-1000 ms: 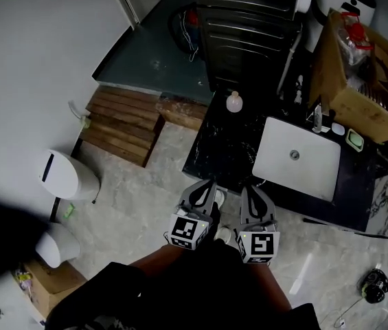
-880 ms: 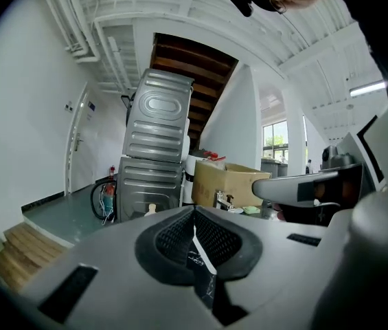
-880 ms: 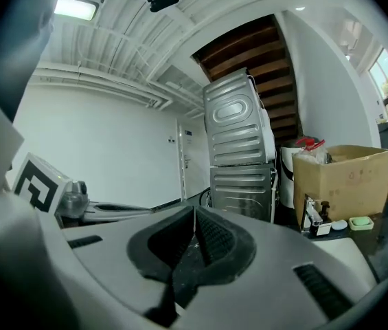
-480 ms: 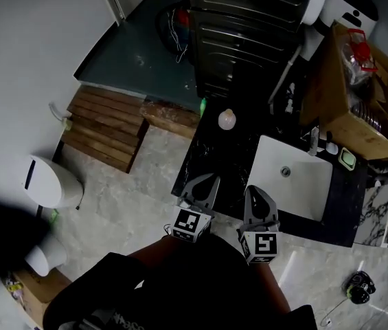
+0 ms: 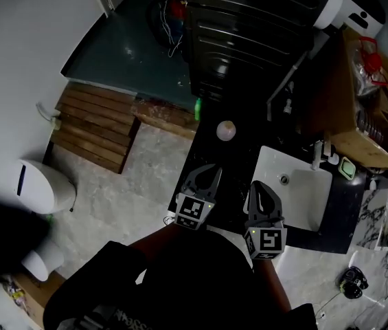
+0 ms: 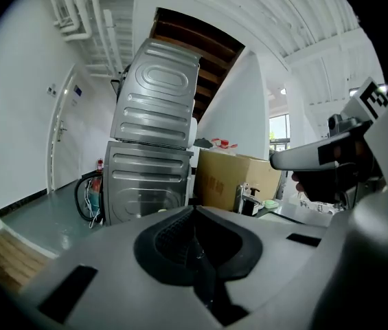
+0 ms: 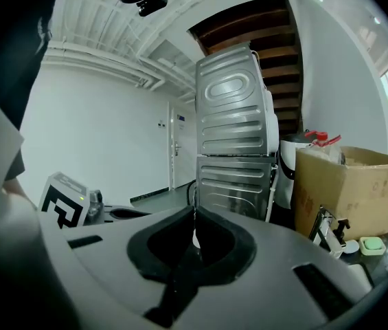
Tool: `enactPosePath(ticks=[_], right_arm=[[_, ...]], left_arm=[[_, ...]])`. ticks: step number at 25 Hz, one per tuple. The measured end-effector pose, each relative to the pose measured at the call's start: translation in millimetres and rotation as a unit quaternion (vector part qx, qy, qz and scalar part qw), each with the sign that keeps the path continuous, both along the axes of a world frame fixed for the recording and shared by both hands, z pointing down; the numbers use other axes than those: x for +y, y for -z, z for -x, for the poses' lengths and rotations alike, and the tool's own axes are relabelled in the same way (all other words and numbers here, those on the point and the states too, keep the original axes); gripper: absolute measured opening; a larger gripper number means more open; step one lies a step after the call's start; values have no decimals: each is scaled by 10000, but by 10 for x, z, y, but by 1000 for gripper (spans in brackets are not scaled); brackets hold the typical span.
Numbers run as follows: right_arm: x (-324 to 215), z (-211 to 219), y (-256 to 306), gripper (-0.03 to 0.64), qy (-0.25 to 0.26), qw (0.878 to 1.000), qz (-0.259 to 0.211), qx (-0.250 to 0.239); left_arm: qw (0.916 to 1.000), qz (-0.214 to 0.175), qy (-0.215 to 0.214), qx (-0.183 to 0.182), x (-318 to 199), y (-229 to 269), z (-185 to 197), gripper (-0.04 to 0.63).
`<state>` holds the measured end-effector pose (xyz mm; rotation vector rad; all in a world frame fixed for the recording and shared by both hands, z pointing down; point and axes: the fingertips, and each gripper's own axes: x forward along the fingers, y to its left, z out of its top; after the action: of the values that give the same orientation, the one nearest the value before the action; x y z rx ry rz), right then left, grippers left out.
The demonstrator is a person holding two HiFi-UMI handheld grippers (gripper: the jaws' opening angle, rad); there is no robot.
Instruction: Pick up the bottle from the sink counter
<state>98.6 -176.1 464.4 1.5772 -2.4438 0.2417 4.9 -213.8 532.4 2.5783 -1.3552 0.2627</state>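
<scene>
The head view looks steeply down from high above the black marble tabletop [image 5: 235, 160]. Both gripper views sit low and near it, facing level, and share the stacked grey ribbed metal machines [image 6: 154, 136] and the brown cardboard box [image 7: 348, 181].

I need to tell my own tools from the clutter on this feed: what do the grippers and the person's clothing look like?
The left gripper and right gripper match: light grey, tapering bodies with black padded jaws. Each carries a white marker cube printed with black squares at its rear. The person wears a dark top.
</scene>
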Motion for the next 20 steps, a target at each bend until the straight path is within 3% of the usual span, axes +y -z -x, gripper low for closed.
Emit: enactPosePath(ticks=[4,12,13,15,20], right_arm=[[-197,24,89,38,-60,9998,-202,57],[-558,180,-114,38,-104,9990,-361,235],[-603,183,-167,38,-150,9988,-355,291],[-682,207,-232,38,-149,9988,-328,342],[-774,215,-270,38,-208,9988,-296,323]], left_arm=[[9997,9,-202,157,-230,-72,-27,17],[9990,221,-385,-81,-694,-433,-68,23],[9986,312,-422,-74,-749,-500,-98,67],[9972,542,-517,-70,-861,-662,-170,272],[9944,836,-546,-351,-1176,-1079,-214,350]])
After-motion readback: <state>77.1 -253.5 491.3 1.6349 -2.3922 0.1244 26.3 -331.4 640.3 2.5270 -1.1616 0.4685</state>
